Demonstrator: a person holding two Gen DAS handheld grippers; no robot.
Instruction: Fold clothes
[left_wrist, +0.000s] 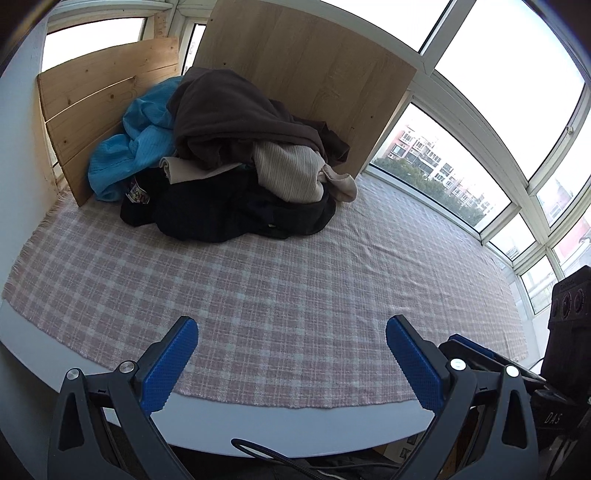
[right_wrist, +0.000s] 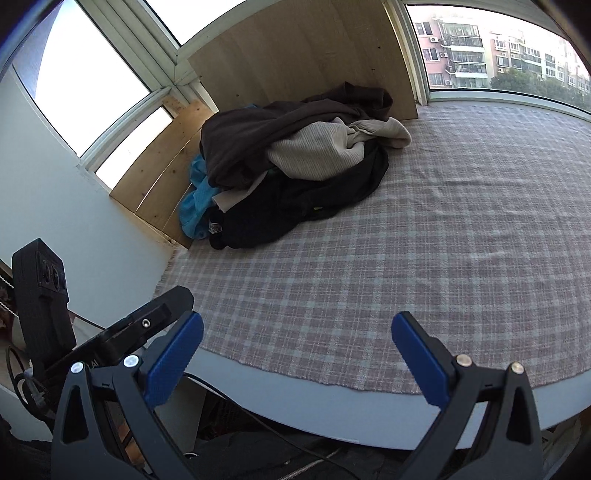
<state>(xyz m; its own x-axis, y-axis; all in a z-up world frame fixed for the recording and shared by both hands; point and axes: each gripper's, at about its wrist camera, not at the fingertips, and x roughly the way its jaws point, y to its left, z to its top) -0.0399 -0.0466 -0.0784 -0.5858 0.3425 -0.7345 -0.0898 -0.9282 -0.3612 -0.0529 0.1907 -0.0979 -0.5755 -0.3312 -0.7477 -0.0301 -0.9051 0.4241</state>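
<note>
A heap of unfolded clothes lies at the table's far left corner: a dark brown garment (left_wrist: 229, 114) (right_wrist: 258, 129) on top, a beige ribbed knit (left_wrist: 288, 173) (right_wrist: 317, 151), a black garment (left_wrist: 229, 210) (right_wrist: 295, 203) underneath and a blue one (left_wrist: 136, 147) (right_wrist: 194, 206) behind. My left gripper (left_wrist: 291, 332) hangs open over the table's front edge, nothing between its blue pads. My right gripper (right_wrist: 297, 328) is likewise open and empty at the front edge, far from the heap. Each gripper's black body shows in the other's view.
A pink-and-white checked cloth (left_wrist: 277, 288) (right_wrist: 424, 229) covers the white table. Wooden boards (left_wrist: 306, 62) (right_wrist: 303, 51) lean against the windows behind the heap. Window frames (left_wrist: 461, 122) run along the far and right sides. Cables (right_wrist: 295, 443) hang below the front edge.
</note>
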